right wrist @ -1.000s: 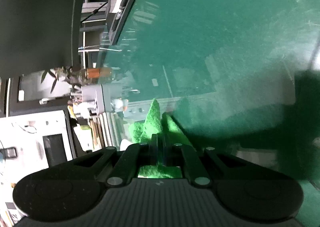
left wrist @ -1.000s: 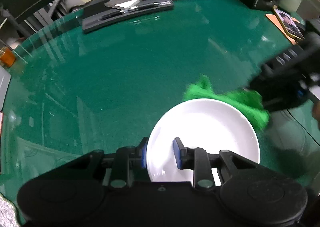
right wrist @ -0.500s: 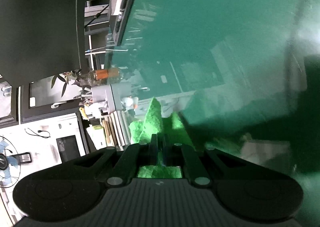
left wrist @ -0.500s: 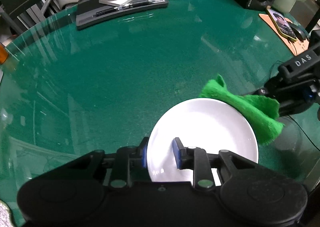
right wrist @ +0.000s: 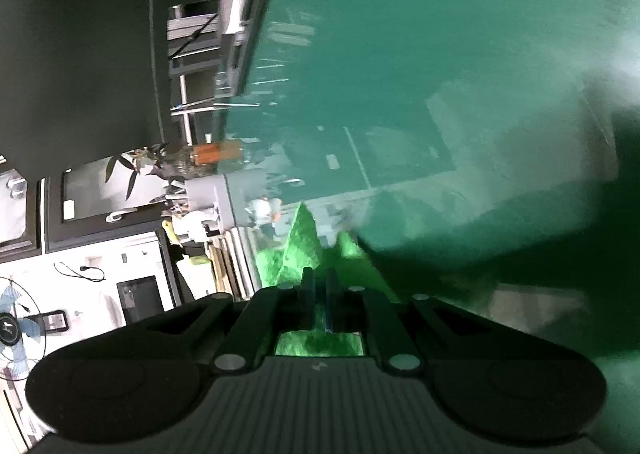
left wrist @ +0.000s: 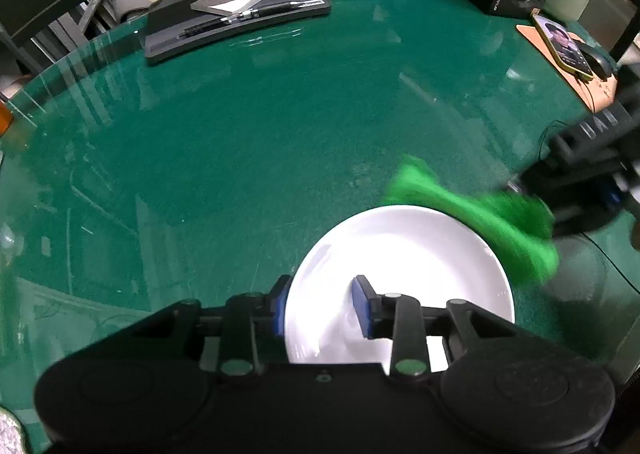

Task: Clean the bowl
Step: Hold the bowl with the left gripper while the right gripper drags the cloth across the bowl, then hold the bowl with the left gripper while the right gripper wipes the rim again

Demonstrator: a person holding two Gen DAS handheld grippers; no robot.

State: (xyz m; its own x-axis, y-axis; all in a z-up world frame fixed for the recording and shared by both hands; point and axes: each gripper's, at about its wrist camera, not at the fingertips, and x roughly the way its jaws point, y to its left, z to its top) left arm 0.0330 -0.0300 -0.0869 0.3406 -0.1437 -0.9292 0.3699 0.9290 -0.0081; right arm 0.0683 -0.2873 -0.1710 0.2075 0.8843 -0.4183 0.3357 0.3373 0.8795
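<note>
Left wrist view: my left gripper (left wrist: 322, 304) straddles the near-left rim of the white bowl (left wrist: 404, 270) — 1 blue pad outside the wall, 1 inside. Its jaws have just been opening; a gap shows on the inner side, so I judge the rim loose between them, not pinched. The bowl sits toward the near right part of the green tabletop (left wrist: 240, 142). The green cloth (left wrist: 472, 214) lies across the bowl's far-right rim, its long axis running out toward my right gripper (left wrist: 516, 190), which comes in from the right edge.

Right wrist view: my right gripper (right wrist: 320, 286) is clamped tight on the cloth (right wrist: 304, 242), a fold standing up ahead of the fingers. The bowl is not clearly visible here — too blurred.
</note>
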